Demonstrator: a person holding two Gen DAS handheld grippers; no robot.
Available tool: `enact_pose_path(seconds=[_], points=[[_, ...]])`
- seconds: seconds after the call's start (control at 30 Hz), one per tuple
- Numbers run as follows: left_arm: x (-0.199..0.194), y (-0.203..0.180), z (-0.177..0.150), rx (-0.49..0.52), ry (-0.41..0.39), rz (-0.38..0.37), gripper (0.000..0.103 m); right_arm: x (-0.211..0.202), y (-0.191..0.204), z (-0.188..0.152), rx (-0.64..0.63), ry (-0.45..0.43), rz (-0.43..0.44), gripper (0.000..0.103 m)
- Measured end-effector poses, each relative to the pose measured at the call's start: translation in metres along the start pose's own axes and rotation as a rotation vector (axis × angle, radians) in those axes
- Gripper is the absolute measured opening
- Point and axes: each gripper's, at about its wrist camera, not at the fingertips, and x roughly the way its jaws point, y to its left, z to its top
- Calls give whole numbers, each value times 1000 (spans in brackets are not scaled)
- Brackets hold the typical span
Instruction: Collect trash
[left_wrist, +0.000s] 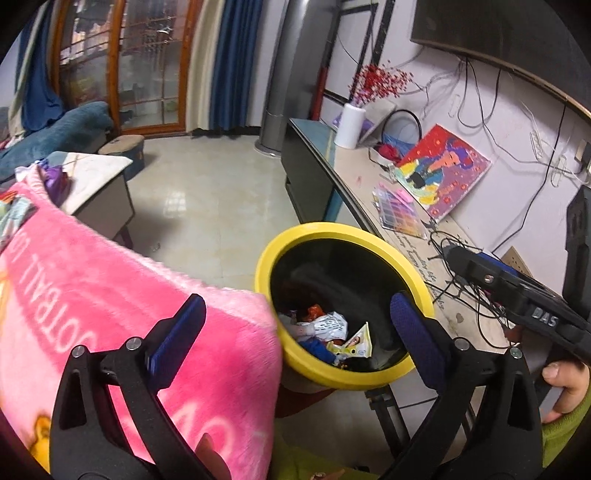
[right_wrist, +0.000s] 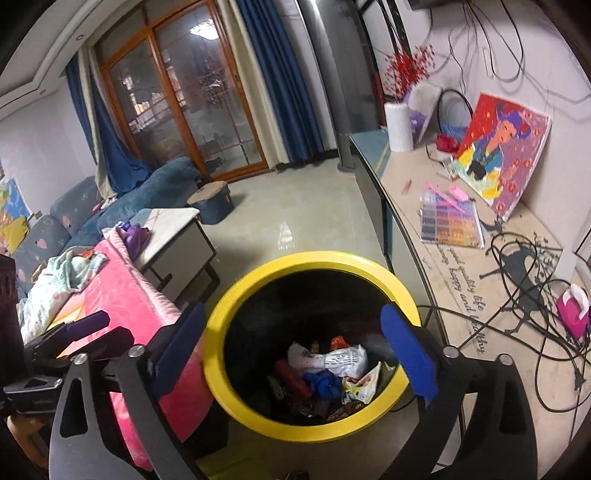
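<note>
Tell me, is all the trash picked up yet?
Some is done: wrappers already lie at the bottom of the yellow bin. Nothing is in hand; the left claw and right claw are both open and empty above it. No loose trash shows on the floor, so little seems left.

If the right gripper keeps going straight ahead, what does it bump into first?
Probably the trash inside the yellow bin. The open right gripper points into its mouth, though depth is unclear.

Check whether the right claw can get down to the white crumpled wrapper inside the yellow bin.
Probably yes. The right claw is open and empty above the yellow bin, whose mouth is uncovered, and the white crumpled wrapper lies on top of the pile.
</note>
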Motion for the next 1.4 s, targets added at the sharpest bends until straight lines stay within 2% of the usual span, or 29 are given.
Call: enact_pose_path(seconds=[0.27, 0.5, 0.87, 1.03, 1.2, 1.4], points=[[-54, 22, -17, -26, -83, 75, 92, -40, 43, -9, -59, -70, -13, 96], [-100, 39, -41, -45, -154, 156, 92, -63, 80, -31, -123, -117, -17, 97], [-159, 47, -89, -43, -279, 256, 92, -96, 121, -79, -169, -292, -29, 96], [-173, 53, -103, -66, -311, 282, 92, -106, 131, -93, -201, -359, -19, 96], [-177, 59, -110, -91, -319, 287, 92, -103, 142, -101, -256, -354, 7, 96], [-178, 60, -112, -101, -321, 287, 92, -100, 142, -99, -247, -346, 16, 96]])
